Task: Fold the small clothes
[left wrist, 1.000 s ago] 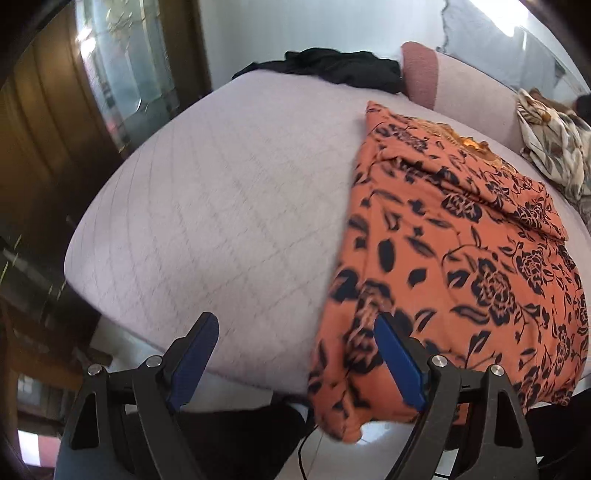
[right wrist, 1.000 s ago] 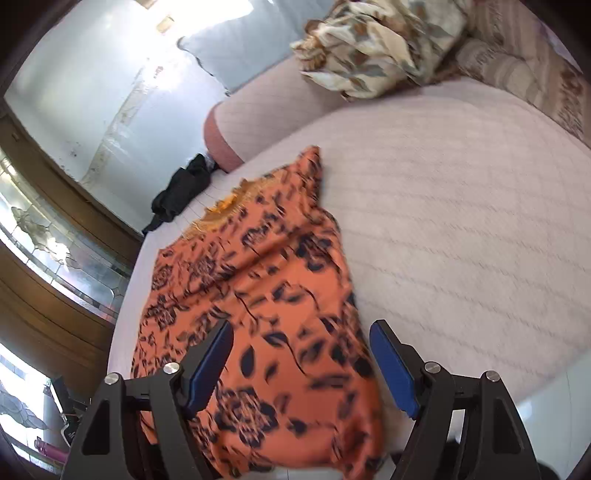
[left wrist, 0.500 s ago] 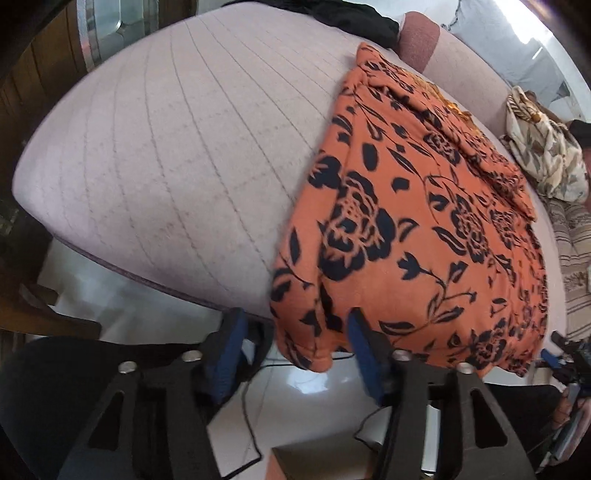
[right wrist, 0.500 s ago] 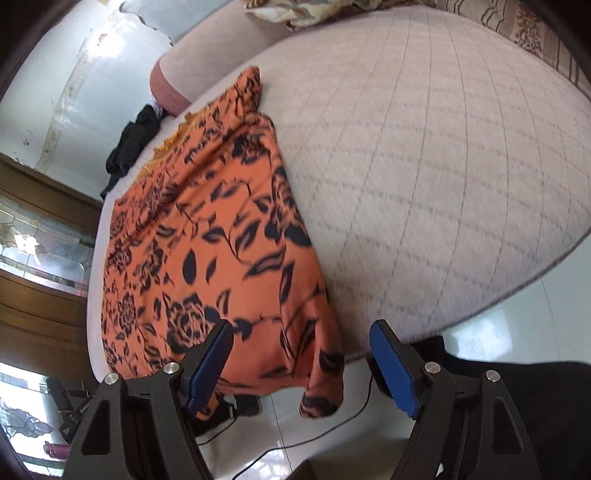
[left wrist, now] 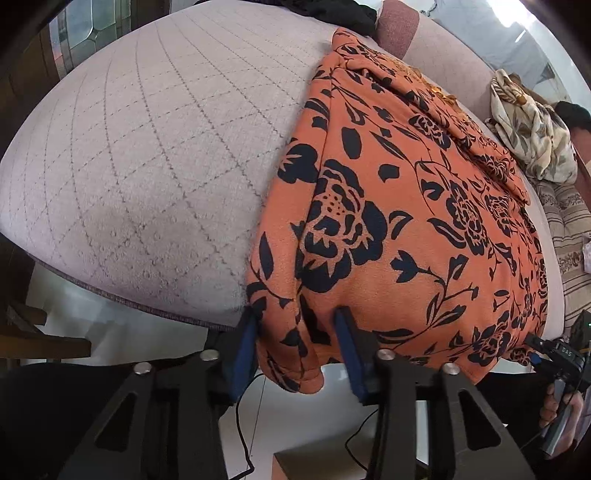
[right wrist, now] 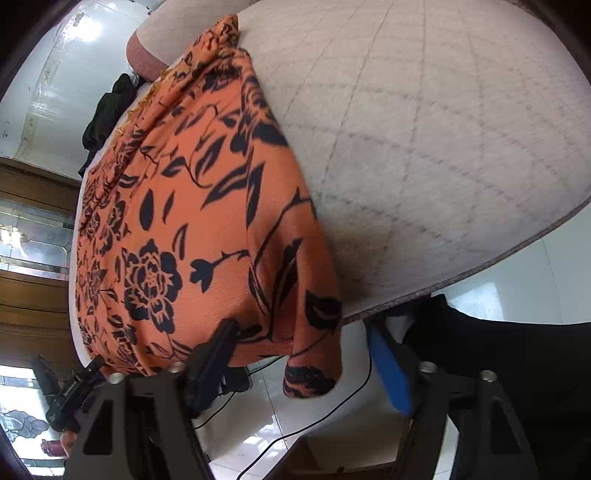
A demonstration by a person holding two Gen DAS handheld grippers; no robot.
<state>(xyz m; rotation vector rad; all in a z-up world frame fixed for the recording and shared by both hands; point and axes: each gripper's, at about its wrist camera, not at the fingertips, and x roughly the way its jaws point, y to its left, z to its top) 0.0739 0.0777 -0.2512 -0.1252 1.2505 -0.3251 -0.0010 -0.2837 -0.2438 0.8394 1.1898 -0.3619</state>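
Left jaws: the left gripper (left wrist: 298, 341) has just been closing, and the hanging near-left corner of the orange garment (left wrist: 399, 221) sits between its blue pads. The left pad (left wrist: 246, 350) lies against the cloth edge; the right pad (left wrist: 349, 354) meets the cloth at its tip. Whether they pinch the cloth yet cannot be told.

Right jaws: the right gripper (right wrist: 306, 360) has also just been closing, with the garment's (right wrist: 192, 206) near-right corner drooping between the fingers. The left finger (right wrist: 216, 358) touches the hanging hem, while the blue right pad (right wrist: 388, 373) stands clear of the cloth, so this grip is not made.

Orange garment: black flower and leaf print, spread lengthwise on the bed from its near edge toward the far end. The near hem hangs over the bed's near edge, both corners dangling above the floor. The far end is bunched, with a little gold trim showing.

Bed (left wrist: 147, 166): pale quilted cover with a diamond stitch, bare on both sides of the garment.

Far end of bed: a pink bolster (left wrist: 399, 31), a black garment (left wrist: 332, 11) heaped near the far left corner, and a cream patterned cloth (left wrist: 532, 129) crumpled toward the far right.

Right edge of bed: striped bedding (left wrist: 569, 236) alongside.

Floor: glossy white tiles (right wrist: 314, 406) below the near edge, with thin black cables (right wrist: 332, 406) trailing across.

Other hand: in the left wrist view the person's right hand (left wrist: 557, 410) shows at the frame's lower right, holding the other tool's handle.
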